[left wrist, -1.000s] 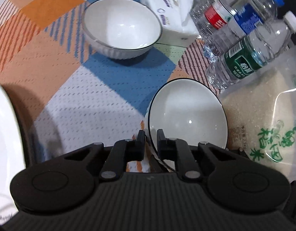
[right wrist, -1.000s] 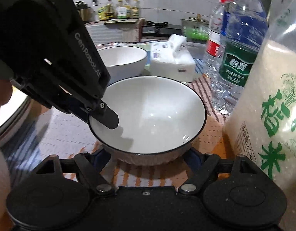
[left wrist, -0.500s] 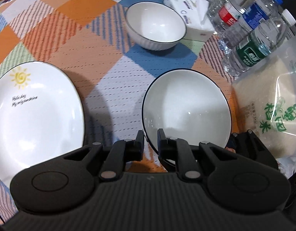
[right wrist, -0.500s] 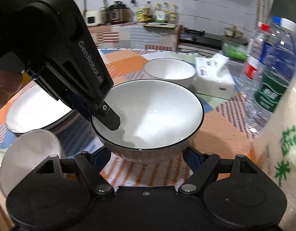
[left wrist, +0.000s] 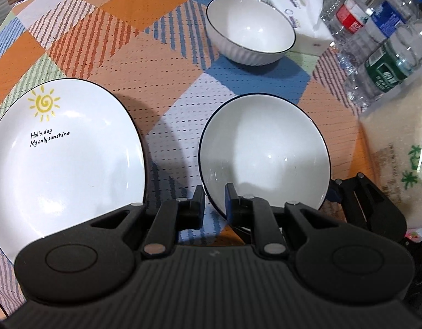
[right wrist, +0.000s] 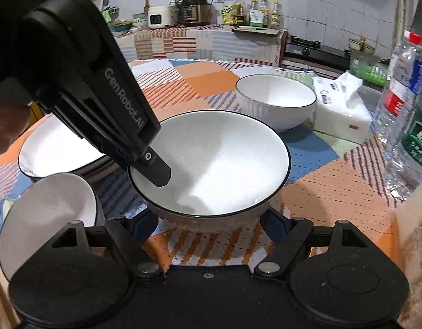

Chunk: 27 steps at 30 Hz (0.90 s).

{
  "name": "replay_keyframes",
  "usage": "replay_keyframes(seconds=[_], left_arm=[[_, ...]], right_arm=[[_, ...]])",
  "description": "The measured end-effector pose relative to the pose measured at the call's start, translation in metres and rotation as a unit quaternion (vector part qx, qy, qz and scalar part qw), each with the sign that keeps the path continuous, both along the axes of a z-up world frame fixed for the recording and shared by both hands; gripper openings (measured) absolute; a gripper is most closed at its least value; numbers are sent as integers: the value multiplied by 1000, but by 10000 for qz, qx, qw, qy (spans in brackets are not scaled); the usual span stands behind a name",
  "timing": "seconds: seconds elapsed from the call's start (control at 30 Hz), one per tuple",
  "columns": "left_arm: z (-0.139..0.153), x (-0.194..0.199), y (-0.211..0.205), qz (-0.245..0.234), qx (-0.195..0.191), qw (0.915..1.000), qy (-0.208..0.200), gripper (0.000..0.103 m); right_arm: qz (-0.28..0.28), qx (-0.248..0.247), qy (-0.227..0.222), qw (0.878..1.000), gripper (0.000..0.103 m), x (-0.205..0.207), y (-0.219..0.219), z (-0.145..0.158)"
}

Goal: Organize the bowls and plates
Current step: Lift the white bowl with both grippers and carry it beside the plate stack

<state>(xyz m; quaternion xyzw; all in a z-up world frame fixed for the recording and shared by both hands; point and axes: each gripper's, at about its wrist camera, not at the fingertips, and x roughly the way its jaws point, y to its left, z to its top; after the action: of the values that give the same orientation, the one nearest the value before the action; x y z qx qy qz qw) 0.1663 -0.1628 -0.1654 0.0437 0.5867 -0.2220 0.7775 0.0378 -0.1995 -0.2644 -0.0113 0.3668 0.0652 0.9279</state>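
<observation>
The left claw (left wrist: 214, 195) pinches the rim of the black-rimmed white ceramic bowl (left wrist: 265, 153), carrying it. The right claw (right wrist: 209, 216) cradles its base with fingers spread wide, likely for support.

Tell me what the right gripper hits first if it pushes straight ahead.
The right gripper straddles the near bowl, whose rim the left gripper pinches. Going straight on, it would probably meet that bowl's outer wall first; the gap left is unclear.

Plaid-clothed table (left wrist: 161, 63) bears plate (left wrist: 60, 159), far bowl (left wrist: 250, 41), tissues (left wrist: 301, 8), bottles (left wrist: 386, 63).

White bowl (left wrist: 265, 153) with dark rim (plate (left wrist: 62, 159) bears a yellow sun) on orange-blue checked tablecloth (left wrist: 115, 41).
</observation>
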Motion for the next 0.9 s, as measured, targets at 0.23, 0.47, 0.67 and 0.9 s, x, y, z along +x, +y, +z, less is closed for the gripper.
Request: replay_keyframes(seconds=[0.23, 0.47, 0.67, 0.9], left_arm=[[-4, 2, -3, -66, 77, 9999, -90, 14], [-4, 4, -6, -140, 155, 9996, -210, 14], [-8, 2, -7, -207, 258, 9994, -128, 17], [9, -7, -1, -361, 380, 9979, -379, 32]], right_arm=[[-51, 341, 124, 9993, 85, 4, -4, -5], [-60, 176, 75, 9998, 85, 8, -3, -3], [-52, 354, 270, 9990, 84, 11, -8, -6], [-173, 239, 299, 9991, 84, -4, -8, 10]])
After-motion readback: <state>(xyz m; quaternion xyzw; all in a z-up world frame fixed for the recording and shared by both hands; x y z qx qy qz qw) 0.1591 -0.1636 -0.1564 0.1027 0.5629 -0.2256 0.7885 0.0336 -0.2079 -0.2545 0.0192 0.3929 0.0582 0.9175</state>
